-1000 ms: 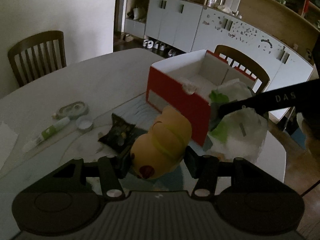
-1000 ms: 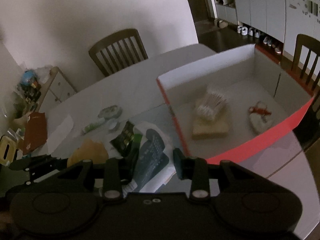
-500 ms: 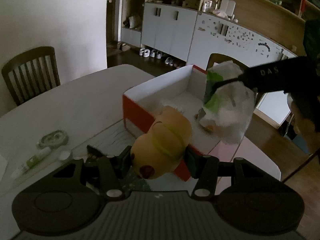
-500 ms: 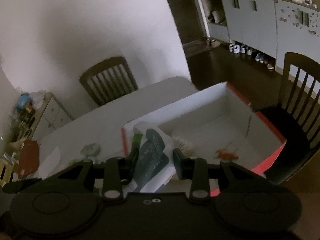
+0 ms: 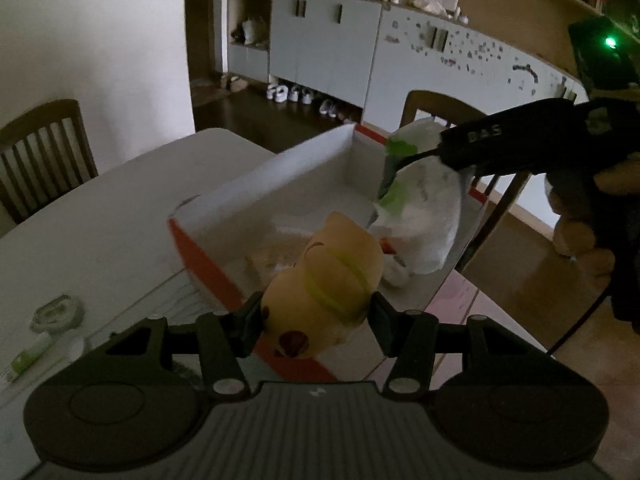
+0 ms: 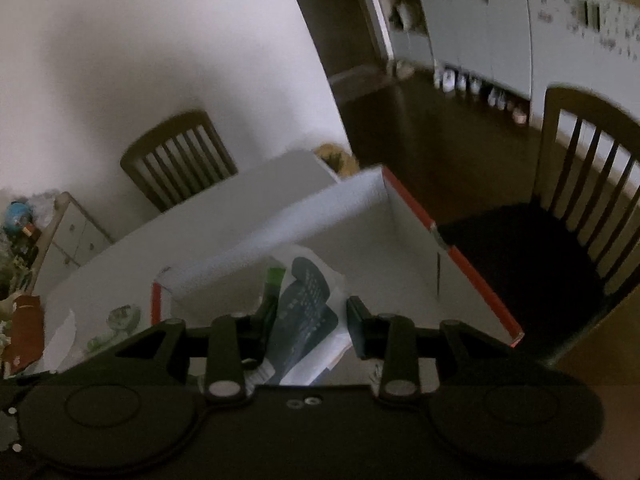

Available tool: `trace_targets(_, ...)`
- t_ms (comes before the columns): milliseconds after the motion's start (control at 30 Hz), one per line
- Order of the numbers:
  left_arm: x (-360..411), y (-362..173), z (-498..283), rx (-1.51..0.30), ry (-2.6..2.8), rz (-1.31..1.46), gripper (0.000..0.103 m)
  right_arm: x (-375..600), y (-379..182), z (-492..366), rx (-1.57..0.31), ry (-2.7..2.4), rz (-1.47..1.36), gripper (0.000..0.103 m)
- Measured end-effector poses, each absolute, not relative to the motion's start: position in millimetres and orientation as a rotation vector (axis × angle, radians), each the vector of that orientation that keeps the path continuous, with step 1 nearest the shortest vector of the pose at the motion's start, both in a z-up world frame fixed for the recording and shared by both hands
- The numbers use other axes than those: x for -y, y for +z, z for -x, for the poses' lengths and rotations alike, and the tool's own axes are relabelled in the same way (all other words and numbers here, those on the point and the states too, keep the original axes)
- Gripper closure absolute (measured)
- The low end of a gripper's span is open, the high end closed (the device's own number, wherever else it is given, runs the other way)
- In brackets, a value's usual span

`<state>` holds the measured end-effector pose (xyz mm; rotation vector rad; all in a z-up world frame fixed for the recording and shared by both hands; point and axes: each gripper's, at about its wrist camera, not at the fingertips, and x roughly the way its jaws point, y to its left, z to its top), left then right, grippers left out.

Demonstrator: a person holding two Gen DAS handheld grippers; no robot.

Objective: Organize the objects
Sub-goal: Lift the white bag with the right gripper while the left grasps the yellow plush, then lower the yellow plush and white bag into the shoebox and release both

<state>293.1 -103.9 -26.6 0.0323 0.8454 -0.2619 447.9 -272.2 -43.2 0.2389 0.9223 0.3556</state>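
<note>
My left gripper [image 5: 314, 314] is shut on a yellow plush toy [image 5: 324, 280] and holds it over the near rim of the red and white box [image 5: 280, 184]. My right gripper [image 6: 312, 316] is shut on a white plastic packet with green and dark print [image 6: 304, 316], held above the inside of the box [image 6: 344, 208]. In the left wrist view the right gripper [image 5: 394, 164] and the hanging packet [image 5: 424, 216] show over the box's far right side. Small items lie on the box floor, partly hidden.
A white tape dispenser [image 5: 56, 314], a green and white tube [image 5: 30, 356] and a small cap [image 5: 76, 347] lie on the white table [image 5: 100, 216]. Wooden chairs [image 5: 40, 148] [image 6: 576, 184] stand at the table's sides. White cabinets [image 5: 320, 40] line the far wall.
Both grippers have risen and moved toward the box. The plush toy went from the table to above the box's near rim. The packet went from beside the box to above its inside.
</note>
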Motion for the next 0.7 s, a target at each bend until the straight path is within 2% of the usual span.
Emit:
trace_targets(333,142,-54,-338,-0.931,-0.253,-0.116,0.049,274,-72,-471,-0.94,0.348,-0.127,0.067)
trace_targets(700,151,-87,-373,-1.037,-0.207,-0.166,0.049,253,-96,-478,-0.922,0.41,0.086,0.067)
